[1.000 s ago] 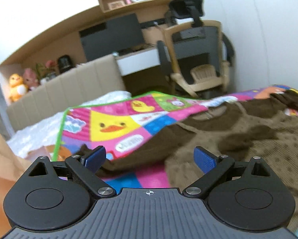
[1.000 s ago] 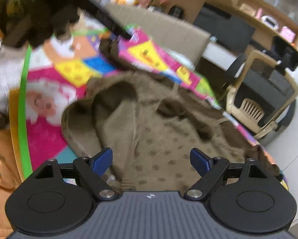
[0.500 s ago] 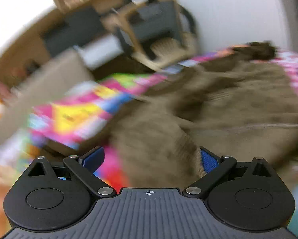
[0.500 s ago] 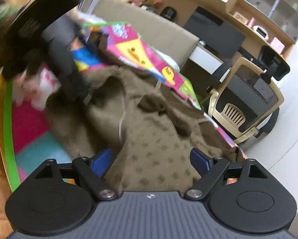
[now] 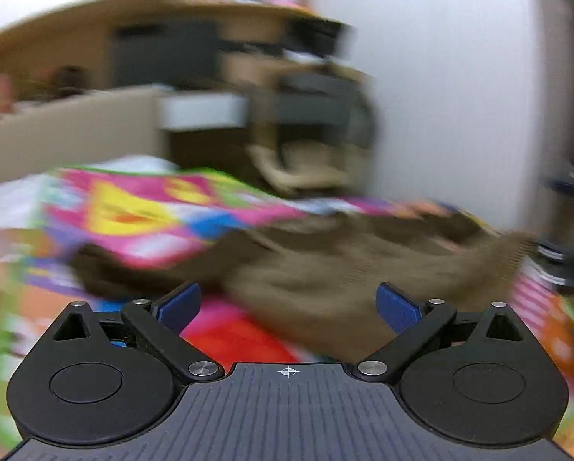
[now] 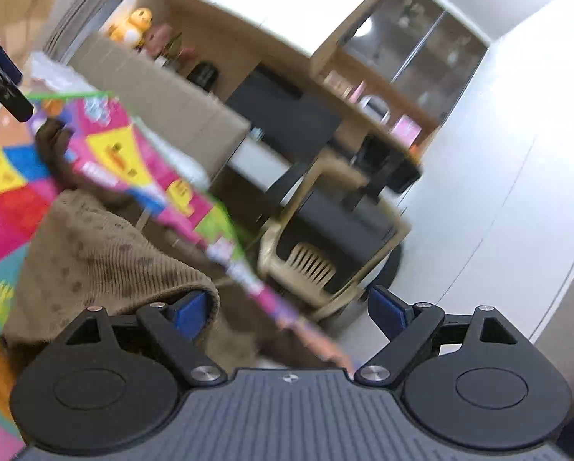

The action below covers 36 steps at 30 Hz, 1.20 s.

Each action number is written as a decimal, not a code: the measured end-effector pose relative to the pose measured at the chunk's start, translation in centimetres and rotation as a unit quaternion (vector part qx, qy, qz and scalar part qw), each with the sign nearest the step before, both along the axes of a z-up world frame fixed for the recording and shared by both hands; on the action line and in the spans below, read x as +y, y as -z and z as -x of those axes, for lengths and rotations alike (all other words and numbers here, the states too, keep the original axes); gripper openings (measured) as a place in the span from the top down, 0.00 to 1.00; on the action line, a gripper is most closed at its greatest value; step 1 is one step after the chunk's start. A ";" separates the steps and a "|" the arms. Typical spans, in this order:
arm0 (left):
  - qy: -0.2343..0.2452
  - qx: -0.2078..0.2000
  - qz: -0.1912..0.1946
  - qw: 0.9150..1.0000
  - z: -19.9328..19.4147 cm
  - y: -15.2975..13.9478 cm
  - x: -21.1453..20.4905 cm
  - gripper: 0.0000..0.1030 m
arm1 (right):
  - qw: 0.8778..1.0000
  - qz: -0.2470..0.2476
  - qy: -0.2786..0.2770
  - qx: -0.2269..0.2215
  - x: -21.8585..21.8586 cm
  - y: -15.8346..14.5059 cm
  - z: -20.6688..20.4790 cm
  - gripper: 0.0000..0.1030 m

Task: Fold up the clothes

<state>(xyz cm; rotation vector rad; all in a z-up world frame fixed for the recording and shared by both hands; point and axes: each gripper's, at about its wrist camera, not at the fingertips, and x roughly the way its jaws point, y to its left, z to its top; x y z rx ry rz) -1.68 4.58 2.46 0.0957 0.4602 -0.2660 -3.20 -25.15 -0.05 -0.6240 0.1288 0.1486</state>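
We hold 2 grippers over a brown knitted sweater (image 5: 363, 269) that lies spread on a bright patchwork play mat (image 5: 133, 211). Both views are smeared, so fine detail is lost.

The left gripper (image 5: 288, 305) has its 2 blue pads wide apart with nothing between them. Ahead of it and slightly to its right, the sweater stretches away across the mat; the nearest brown edge lies just beyond the pads, and bare pink and red mat shows ahead of the left pad. Our guess is that the spread suits a garment edge, which needs a broad mouth before it can be nipped.

The right gripper (image 6: 287, 309) is likewise spread, with nothing pinched. Its left pad (image 6: 189, 313) sits right at a raised, ribbed fold of the sweater (image 6: 95, 261); whether it touches the knit we cannot tell. Ahead of its right pad there is only floor and a beige chair (image 6: 325, 253), so the tool seems to stand at the mat's far edge, by one end of the garment.

The sweater looks rumpled rather than squared: one dark part trails far ahead and to the left of the right gripper, and the near part humps up. That fits a garment being laid out for folding as well as one between folds; the blur settles neither. The loose knit will probably sag and slide, so each grip should take a good bite of fabric.
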 end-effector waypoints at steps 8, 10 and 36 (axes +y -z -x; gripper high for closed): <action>0.090 -0.058 -0.188 0.976 1.2 5.7 -14.1 0.02 | 0.998 -0.013 -0.010 -0.060 1.2 -3.1 -1.4 0.15; 0.037 -0.087 -0.224 0.970 -0.6 6.1 -13.5 0.01 | 0.997 -0.003 -0.016 -0.077 1.5 -3.8 -1.5 0.15; -0.183 -0.258 -0.329 0.889 -3.3 -0.7 -4.3 0.00 | 0.988 0.090 0.005 -0.129 -0.8 -5.7 -0.3 0.05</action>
